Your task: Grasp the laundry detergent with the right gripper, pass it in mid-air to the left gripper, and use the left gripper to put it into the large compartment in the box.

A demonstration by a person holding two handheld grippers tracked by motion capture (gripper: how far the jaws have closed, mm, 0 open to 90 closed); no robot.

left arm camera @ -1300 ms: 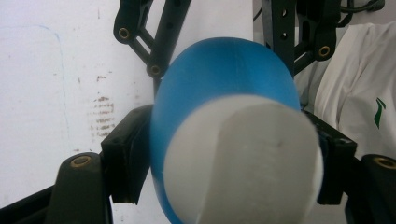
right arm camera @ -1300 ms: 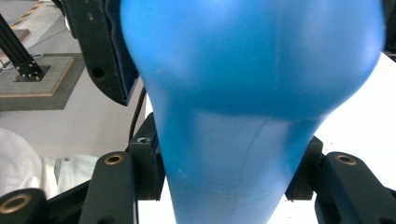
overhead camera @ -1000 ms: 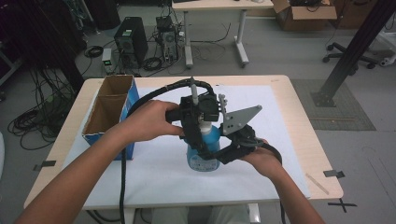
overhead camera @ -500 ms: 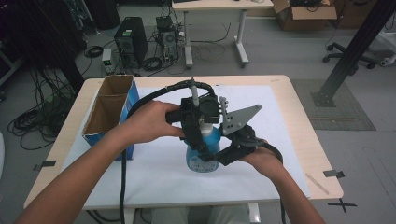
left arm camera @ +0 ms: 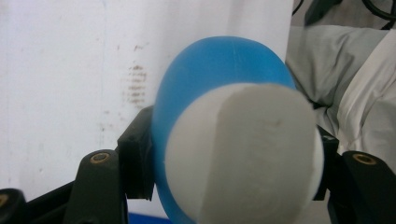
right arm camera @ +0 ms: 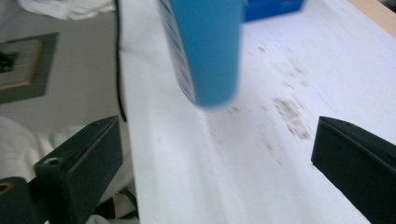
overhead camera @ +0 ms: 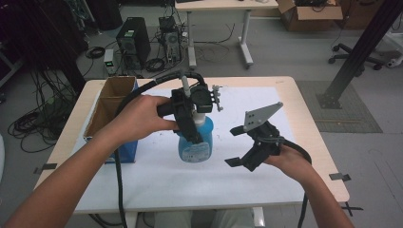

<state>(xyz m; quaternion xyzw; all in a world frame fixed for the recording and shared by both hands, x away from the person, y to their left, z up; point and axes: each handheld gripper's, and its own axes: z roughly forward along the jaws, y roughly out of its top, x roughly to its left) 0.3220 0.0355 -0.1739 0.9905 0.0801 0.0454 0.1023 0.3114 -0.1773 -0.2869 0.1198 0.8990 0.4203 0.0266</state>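
Note:
A blue bottle (overhead camera: pixel 195 148) with a white cap stands on the white sheet at the middle of the table. My left gripper (overhead camera: pixel 192 132) comes down from above and is shut on the bottle's top. In the left gripper view the white cap (left arm camera: pixel 243 154) and the blue shoulder sit squeezed between the two black jaws. My right gripper (overhead camera: pixel 236 146) is a short way to the right of the bottle, open, with nothing in it. In the right gripper view its jaws stand far apart, and the blurred blue bottle (right arm camera: pixel 208 51) is ahead of them.
An open cardboard box with blue sides (overhead camera: pixel 111 107) sits at the table's left end, just behind my left forearm. The white sheet (overhead camera: pixel 190 190) covers most of the wooden table (overhead camera: pixel 311 128). Thick black cables trail from both grippers.
My right gripper was close against the bottle's right side; it has drawn back to the right and stands open. The left gripper keeps its hold on the bottle's top.

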